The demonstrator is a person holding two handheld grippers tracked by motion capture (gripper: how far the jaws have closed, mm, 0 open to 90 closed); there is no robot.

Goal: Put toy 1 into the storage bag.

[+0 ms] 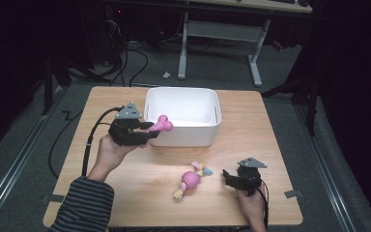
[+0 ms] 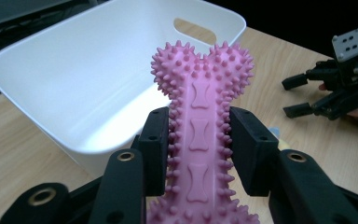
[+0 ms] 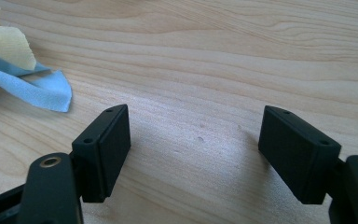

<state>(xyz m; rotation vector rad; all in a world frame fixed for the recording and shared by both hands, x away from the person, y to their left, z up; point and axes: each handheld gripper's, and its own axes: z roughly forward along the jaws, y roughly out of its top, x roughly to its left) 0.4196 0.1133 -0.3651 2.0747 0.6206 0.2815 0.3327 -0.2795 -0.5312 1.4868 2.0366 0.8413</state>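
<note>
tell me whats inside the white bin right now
Nothing shows inside the white bin: its bare floor and walls are visible. The pink spiky bone toy is clamped in the left gripper at the bin's near rim, not in it. The near wall hides a strip of floor.

This looked like a lab or recording room rather than a home: the wooden table (image 1: 251, 159) stood on grey carpet under a bright light, with darkness on all sides of it. Behind the table, black cables (image 1: 130, 60) lay loose over the floor beside the white legs of a desk (image 1: 222, 43), and metal rails (image 1: 14, 169) ran along the floor to either side of the table. What seemed to be dark stands or equipment stood left of the table, too dim to make out.
</note>
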